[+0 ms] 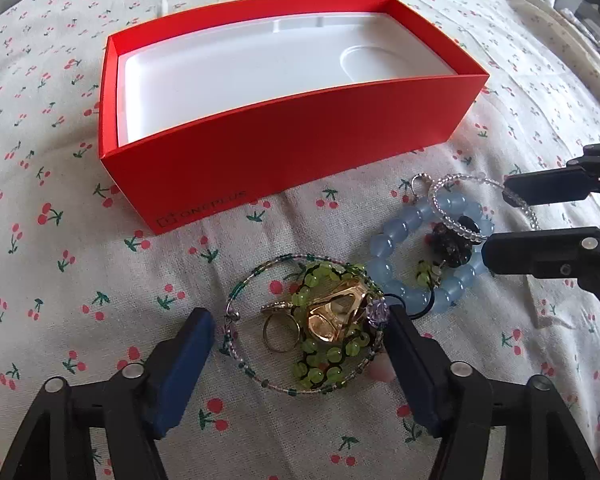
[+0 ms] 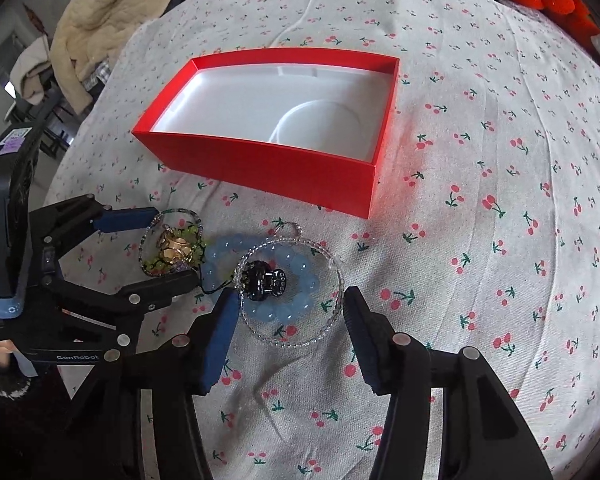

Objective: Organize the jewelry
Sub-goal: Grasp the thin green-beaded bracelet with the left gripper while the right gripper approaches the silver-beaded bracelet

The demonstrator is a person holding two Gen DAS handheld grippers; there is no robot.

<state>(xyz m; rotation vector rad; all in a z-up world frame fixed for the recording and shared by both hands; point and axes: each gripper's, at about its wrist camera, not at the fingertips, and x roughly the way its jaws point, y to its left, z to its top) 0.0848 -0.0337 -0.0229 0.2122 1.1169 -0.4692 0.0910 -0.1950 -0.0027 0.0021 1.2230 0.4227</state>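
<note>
Hard to separate in the tangled heap: green bead bracelet (image 1: pixel 328 344), gold ring (image 1: pixel 278 334) and a gold piece (image 1: pixel 332 316) overlapping inside a thin beaded hoop (image 1: pixel 236 344), a dark cord partly hidden behind one finger. At 3 o'clock of that heap, pale blue bead bracelet (image 2: pixel 284 280) under a clear bead hoop (image 2: pixel 300 344), black clip (image 2: pixel 266 278) on top. At 12 o'clock, red box (image 1: pixel 300 144) with white tray, open, printed "ONEPLUS". Left gripper (image 1: pixel 300 356) spread wide around the green heap, gripping nothing; "GenRobot" readable on its body. Right gripper (image 2: pixel 288 332) likewise wide open, straddling the clear hoop. All on cherry-print cloth (image 2: pixel 480 240).
</note>
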